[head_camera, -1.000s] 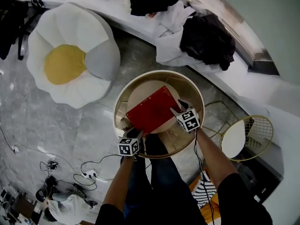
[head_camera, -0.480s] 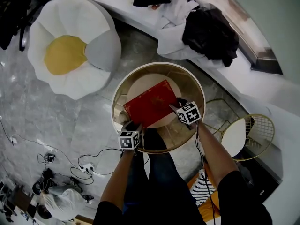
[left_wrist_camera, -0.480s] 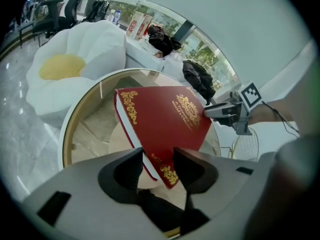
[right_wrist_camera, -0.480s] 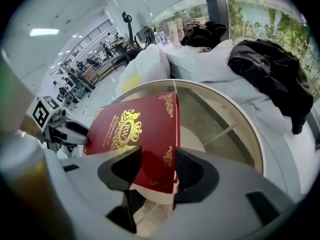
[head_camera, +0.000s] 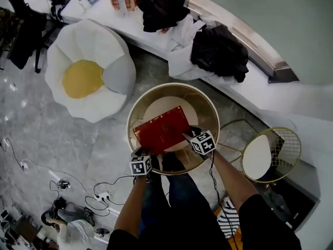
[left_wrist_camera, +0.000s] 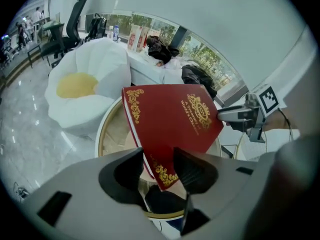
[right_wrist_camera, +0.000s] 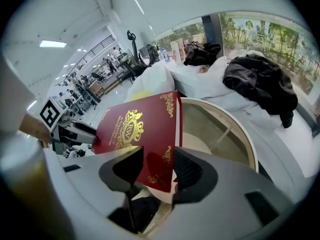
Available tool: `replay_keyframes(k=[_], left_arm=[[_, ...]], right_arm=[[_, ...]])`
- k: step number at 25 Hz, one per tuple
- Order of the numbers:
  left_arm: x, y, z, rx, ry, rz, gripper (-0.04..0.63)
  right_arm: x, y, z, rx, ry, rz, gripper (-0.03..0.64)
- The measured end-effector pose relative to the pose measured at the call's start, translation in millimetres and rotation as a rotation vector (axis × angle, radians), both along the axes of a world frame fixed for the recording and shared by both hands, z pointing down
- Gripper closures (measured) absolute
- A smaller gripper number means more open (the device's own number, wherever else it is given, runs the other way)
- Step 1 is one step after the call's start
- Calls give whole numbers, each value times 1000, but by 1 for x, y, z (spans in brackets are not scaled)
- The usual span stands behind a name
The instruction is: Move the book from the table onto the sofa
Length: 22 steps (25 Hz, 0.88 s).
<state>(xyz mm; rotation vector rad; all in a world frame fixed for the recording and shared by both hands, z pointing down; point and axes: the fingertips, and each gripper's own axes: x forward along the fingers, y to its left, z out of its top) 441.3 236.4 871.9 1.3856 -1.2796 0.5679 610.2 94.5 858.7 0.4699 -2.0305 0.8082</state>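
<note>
flat red book (head_camera: 162, 130) — round gold-rimmed table (head_camera: 174, 85)

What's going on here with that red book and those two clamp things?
A person holds a two-jaw gripper in each hand, and both grip the red book by opposite corners. The left gripper is clamped on one corner. The right gripper, whose jaws have just been closing, has the other corner between its jaws. The book hangs tilted over the round table, apparently lifted off it. The white seat with a yellow centre stands beyond the table; the book has not reached it yet.
</note>
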Motion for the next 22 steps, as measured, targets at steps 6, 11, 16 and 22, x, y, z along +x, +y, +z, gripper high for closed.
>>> replay_keyframes(k=[6, 11, 16, 22], left_arm=[[-8, 14, -69, 33, -65, -158, 407], [-33, 25, -118, 114, -98, -200, 407], [-72, 34, -154, 202, -114, -198, 407], [-142, 66, -173, 250, -133, -184, 407]], right_arm=[[-8, 18, -71, 71, -22, -38, 419], [-28, 24, -129, 179, -56, 6, 466], [-60, 41, -166, 229, -80, 64, 468], [-121, 86, -192, 236, -53, 112, 472]])
